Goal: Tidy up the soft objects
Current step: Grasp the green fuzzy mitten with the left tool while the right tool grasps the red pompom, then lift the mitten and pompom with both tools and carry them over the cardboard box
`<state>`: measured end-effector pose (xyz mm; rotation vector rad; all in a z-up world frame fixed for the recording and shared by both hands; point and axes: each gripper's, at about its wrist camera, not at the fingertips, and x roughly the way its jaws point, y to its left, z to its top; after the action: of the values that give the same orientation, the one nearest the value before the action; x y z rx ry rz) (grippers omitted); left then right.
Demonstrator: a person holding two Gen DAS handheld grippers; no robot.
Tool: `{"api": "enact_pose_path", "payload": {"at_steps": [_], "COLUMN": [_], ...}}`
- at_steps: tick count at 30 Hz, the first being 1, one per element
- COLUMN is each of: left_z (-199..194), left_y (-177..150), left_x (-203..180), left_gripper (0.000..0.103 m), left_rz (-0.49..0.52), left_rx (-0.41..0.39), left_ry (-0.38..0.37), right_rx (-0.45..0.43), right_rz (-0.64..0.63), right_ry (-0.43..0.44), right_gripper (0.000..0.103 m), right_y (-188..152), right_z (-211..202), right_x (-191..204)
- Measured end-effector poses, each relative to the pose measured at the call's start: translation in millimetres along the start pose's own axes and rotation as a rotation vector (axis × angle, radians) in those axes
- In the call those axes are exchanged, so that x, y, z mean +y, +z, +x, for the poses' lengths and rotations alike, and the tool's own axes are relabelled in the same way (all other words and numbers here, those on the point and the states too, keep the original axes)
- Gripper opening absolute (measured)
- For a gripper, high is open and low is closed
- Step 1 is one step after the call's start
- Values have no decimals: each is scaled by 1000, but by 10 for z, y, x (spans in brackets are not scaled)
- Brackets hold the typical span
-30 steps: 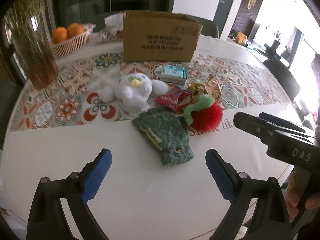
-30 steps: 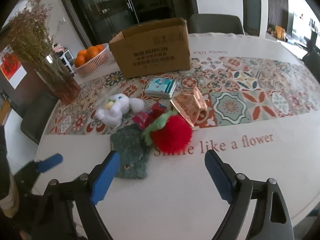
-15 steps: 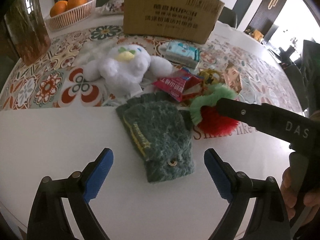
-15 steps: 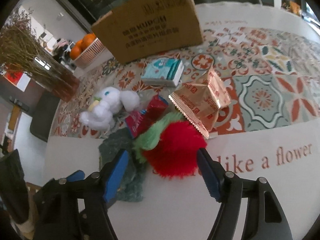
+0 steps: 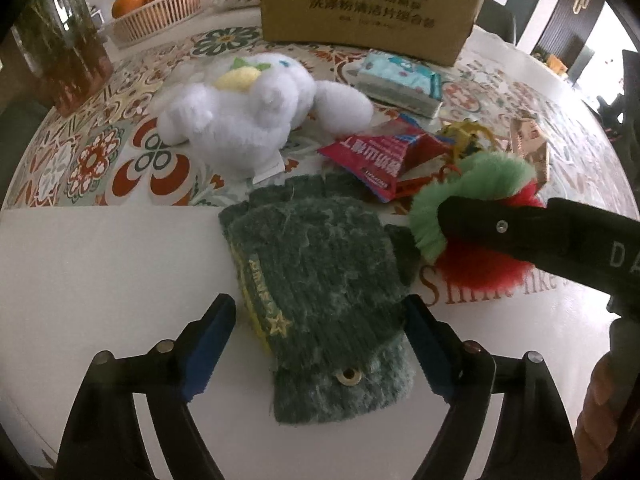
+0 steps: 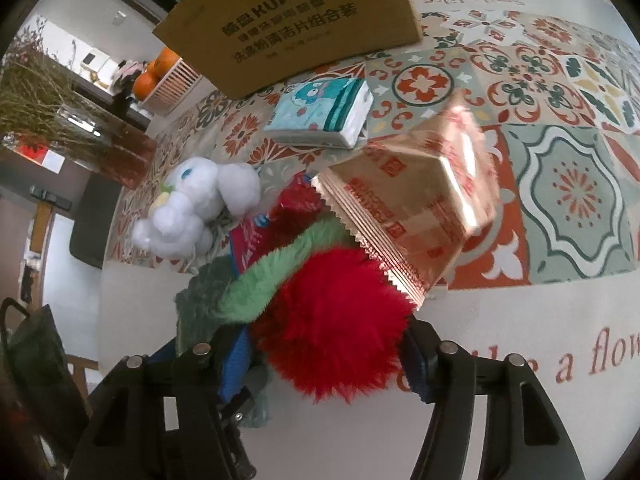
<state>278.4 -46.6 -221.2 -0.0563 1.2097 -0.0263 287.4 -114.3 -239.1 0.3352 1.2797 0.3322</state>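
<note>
1. While both tools are working the pile at once, the left hand-held gripper (image 5: 318, 344) is sitting with its jaws spread wide on either side of the green knitted glove (image 5: 320, 280), which is lying flat on the white part of the counter (image 5: 100, 272); the pads are flanking the cuff without pinching it.
2. The right hand-held gripper (image 6: 326, 356) is straddling the red pompom (image 6: 332, 320) with the green fuzzy stem (image 6: 272, 280), its blue pads pressing into the fur on both sides (whether they are really gripping it, I cannot tell).
3. The white plush toy (image 5: 248, 116) is lying further back on the patterned runner, near the tissue pack (image 5: 400, 80) and the cardboard box (image 5: 368, 0).
4. Risk, as I judge it: the gold snack packet (image 6: 412, 216) is leaning on the pompom, and the red wrapper (image 5: 384, 160) is touching the glove's far edge, so lifting either soft thing may be dragging wrappers along.
5. Another hazard: the two tools are crowding each other, and the pompom's stem is overlapping the glove, so one pull could be tugging both.
</note>
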Motion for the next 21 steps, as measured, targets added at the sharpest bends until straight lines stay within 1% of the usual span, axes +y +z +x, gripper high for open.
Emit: {"api": "enact_pose_path", "payload": {"at_steps": [2,3,5,7,9,10,11,14,21], "left_z": [9,6,-11,-29,-38,-47,-57,-100,-264], "left_y": [6,13,8,3,-3,-5,-7,-26,-101], "left_x": [-6,0,-7,1,8,21,35,98,161], "left_gripper": [79,78,65,57,52,45,36,26,20], "left_rz": [-18,-27,-35,-41,-47,-52,-57,-74,-76], "left_rx": [-6,-9,-16,-26,-32,-33,-35,-40,-75], "left_ry": [-5,-8,-17,-29,-36,-43,-47,-67,-105], "right_rx": [-1,-2,-7,-9,-11,-11,-14,-22,-48], "right_rz": [-12,-14,-16,-17,-19,-21,-26,-47,-115], "right_ry": [0,3,10,18,19,19,18,11,7], "right_gripper": [59,56,50,43,41,39,39,38,38], "right_y": [31,47,76,87,71,62,48,16,-115], "right_z": [35,48,71,74,54,47,30,-13,-158], "right_x": [17,24,24,1,-27,-32,-36,-17,158]}}
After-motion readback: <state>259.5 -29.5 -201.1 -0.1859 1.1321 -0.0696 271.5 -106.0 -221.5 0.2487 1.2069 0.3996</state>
